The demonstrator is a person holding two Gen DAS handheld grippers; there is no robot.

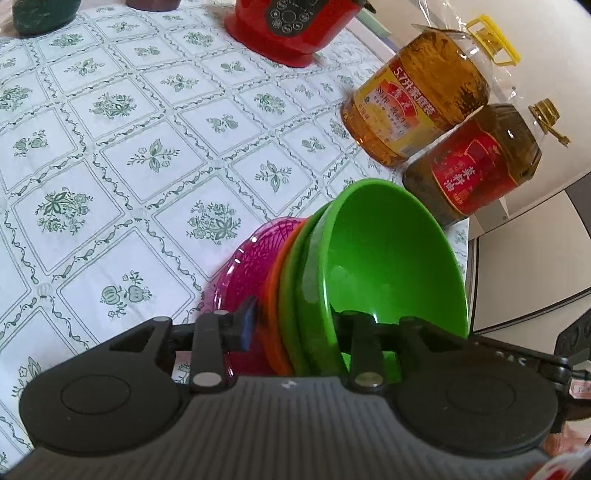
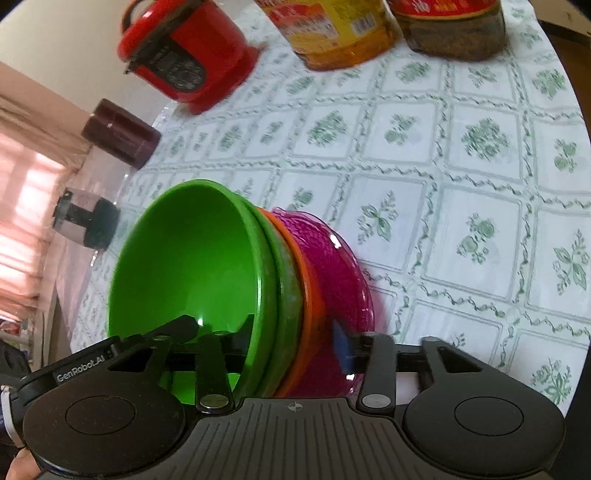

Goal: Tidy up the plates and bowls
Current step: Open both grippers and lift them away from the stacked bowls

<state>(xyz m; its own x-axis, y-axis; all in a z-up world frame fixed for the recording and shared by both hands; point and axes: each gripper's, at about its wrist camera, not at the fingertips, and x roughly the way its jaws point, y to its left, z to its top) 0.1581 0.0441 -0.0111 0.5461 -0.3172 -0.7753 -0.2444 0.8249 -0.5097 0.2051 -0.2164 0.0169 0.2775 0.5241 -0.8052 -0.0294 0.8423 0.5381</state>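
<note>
Nearest in, the left gripper (image 1: 291, 328) is seen straddling the edge of a nested stack: its blue-padded finger sits by the pink plate (image 1: 240, 269), the other finger inside the top green bowl (image 1: 388, 258). Whether the pads actually press can't be told, so no firm pinch is claimed. Same story for the right gripper (image 2: 295, 343), marked "GenRobot.AI" on its arm, spread wider around the same rims with the blue pad just off the pink plate (image 2: 332, 266). Between pink and green, an orange plate (image 2: 306, 295) and a second green bowl (image 2: 284, 280) are sandwiched. The stack is tipped on edge over the floral tablecloth (image 1: 110, 166). Further back, an oil jug (image 1: 417, 107) labelled "5.7升" and a darker jug (image 1: 476, 166) with a red label stand touching. Farthest, a red cooker (image 1: 291, 26) is parked
</note>
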